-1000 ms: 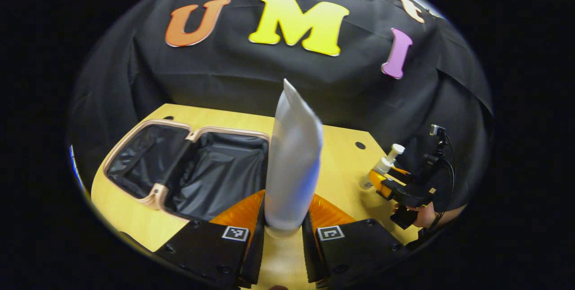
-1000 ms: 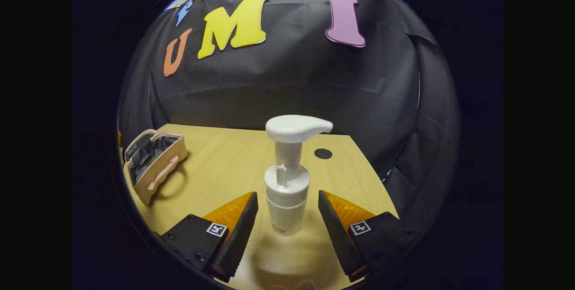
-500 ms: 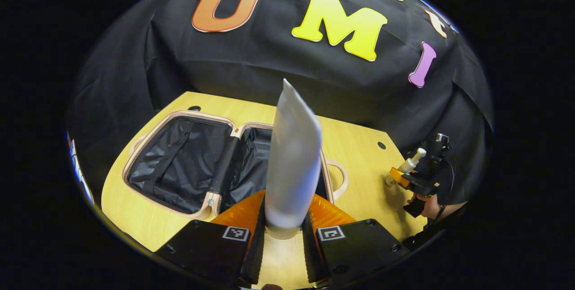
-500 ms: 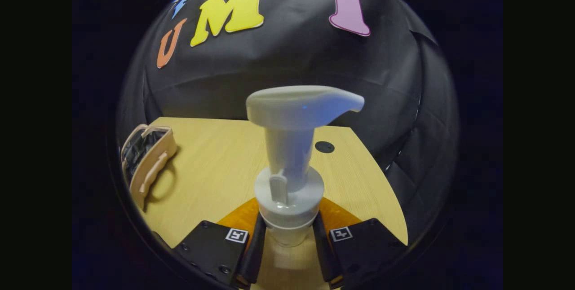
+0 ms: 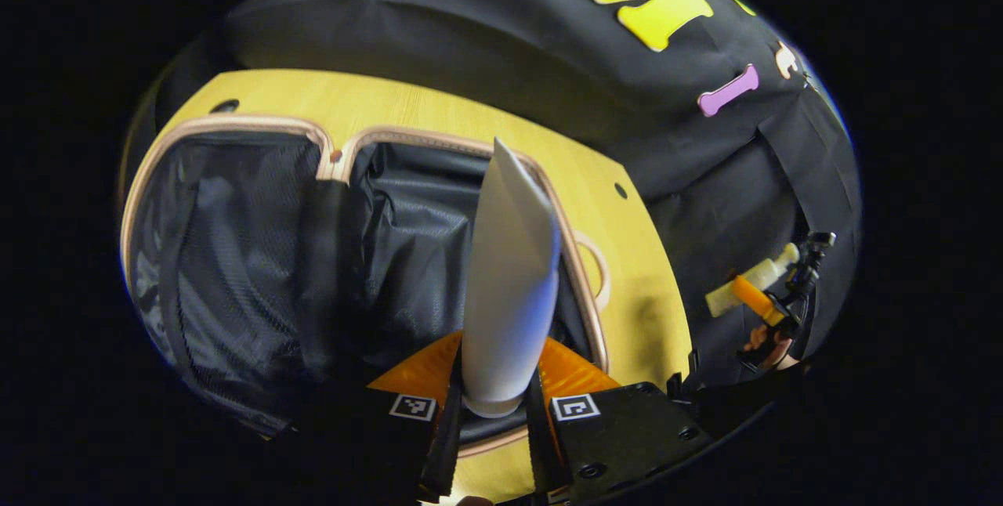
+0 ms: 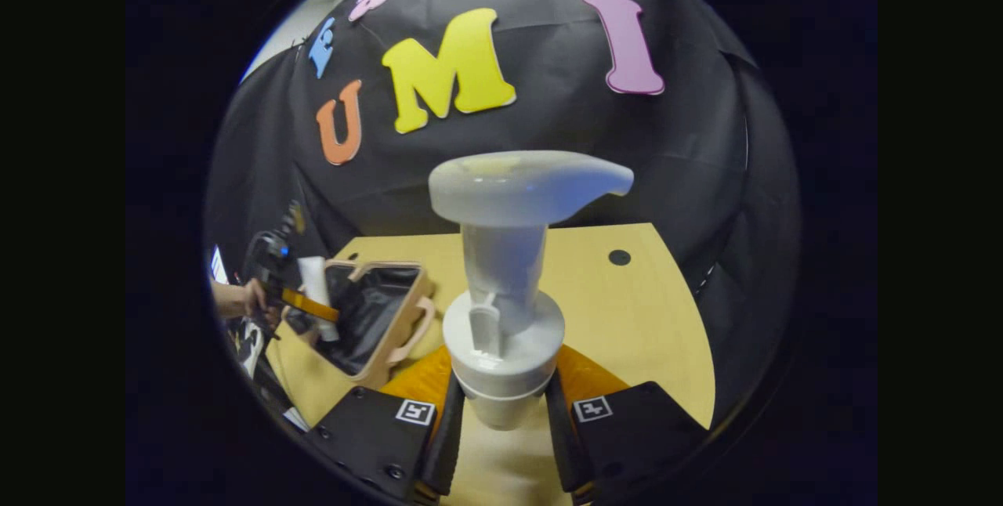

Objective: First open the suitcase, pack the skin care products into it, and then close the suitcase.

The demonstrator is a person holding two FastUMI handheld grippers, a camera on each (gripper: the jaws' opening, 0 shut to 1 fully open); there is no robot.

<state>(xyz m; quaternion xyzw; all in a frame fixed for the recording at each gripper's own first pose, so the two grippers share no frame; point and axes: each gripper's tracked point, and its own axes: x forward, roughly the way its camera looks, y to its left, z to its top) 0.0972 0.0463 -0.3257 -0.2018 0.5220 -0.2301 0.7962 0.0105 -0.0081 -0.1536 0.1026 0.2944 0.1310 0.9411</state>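
Suitcase [image 5: 235, 255] lies open on the worktop [image 5: 627, 255], your left hand-held gripper [image 5: 492, 420] clamping one white tube [image 5: 509, 287] above its dark lining; lower it flat into the half below before you let go. Your right hand-held gripper [image 6: 501, 431] grips one pump bottle [image 6: 505, 287] above the worktop, near the suitcase: two products, one case.

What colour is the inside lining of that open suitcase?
Black, with a mesh panel on one half of the suitcase; clearest in the left gripper view.
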